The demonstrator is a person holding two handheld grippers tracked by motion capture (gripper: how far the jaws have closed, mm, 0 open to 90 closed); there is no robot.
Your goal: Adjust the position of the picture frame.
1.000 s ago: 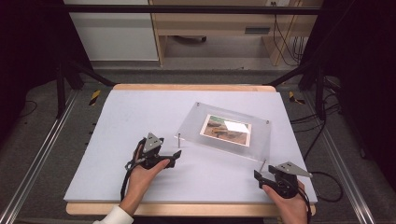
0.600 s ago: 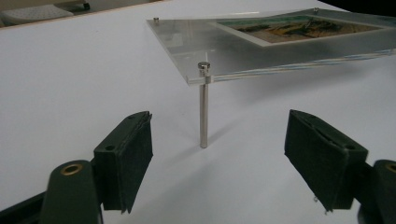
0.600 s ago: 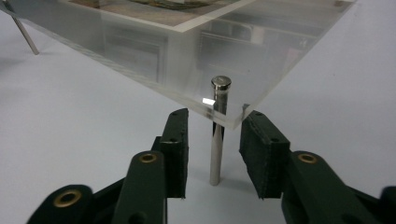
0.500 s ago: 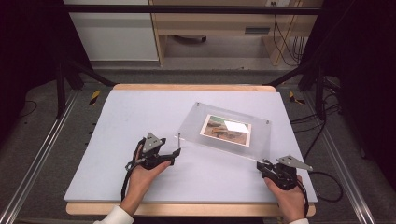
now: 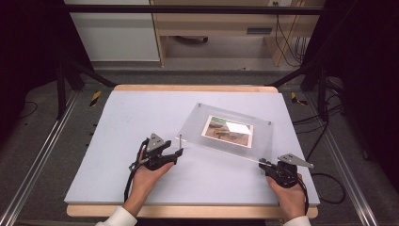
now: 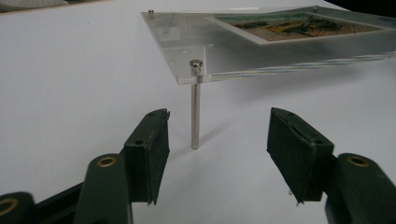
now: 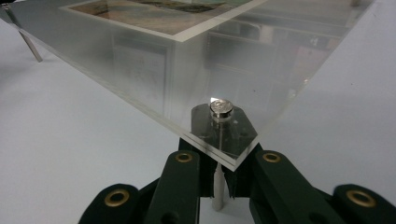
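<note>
A clear acrylic picture frame point(image 5: 230, 132) with a landscape photo point(image 6: 289, 25) stands on thin metal legs on the white table sheet point(image 5: 141, 117). My left gripper point(image 5: 178, 151) sits at its near left corner. Its jaws have just been closing but still stand apart, and the corner leg point(image 6: 195, 112) rises just ahead of the gap, untouched by the pads point(image 6: 156, 140). My right gripper point(image 7: 218, 179) is under the near right corner. Its jaws have just closed on that corner's leg point(image 7: 217, 189), below the round cap point(image 7: 221, 108).
The wooden table edge point(image 5: 188, 211) runs along the front, close to both hands. Aluminium rails point(image 5: 37, 160) flank the table, with black struts point(image 5: 75, 70) behind. A cabinet and shelf point(image 5: 211, 33) stand at the back. Cables point(image 5: 324, 188) lie to the right.
My right gripper edged in to the frame's near right corner and its jaws shut on the leg. The left gripper stayed put while its jaws narrowed.
</note>
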